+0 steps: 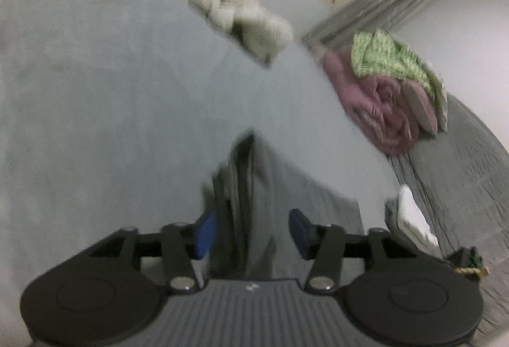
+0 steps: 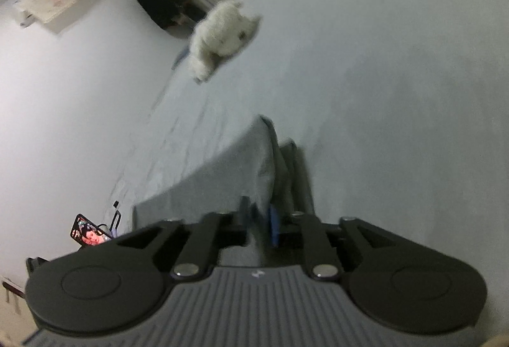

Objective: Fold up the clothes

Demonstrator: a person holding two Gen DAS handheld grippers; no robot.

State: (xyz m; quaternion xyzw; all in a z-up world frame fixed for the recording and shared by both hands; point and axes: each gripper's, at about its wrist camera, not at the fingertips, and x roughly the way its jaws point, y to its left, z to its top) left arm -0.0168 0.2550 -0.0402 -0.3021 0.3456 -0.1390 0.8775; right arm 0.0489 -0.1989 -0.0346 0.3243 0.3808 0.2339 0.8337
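A grey garment (image 1: 270,188) lies in a long fold on the pale bed sheet (image 1: 95,92). In the left wrist view it runs up between the blue pads of my left gripper (image 1: 253,232). Those jaws stand wide apart, and the fold lies next to the left pad without being pinched. In the right wrist view the same grey garment (image 2: 222,175) passes through the narrow gap of my right gripper (image 2: 259,219), whose pads sit close together on its folded edge. Both views are blurred.
A white fluffy item (image 1: 241,19) (image 2: 222,38) lies further up the bed. A pile of pink clothes (image 1: 375,105) with a green checked cloth (image 1: 388,60) on top sits on the right, above a white folded cloth (image 1: 413,219). A phone (image 2: 89,234) glows at lower left.
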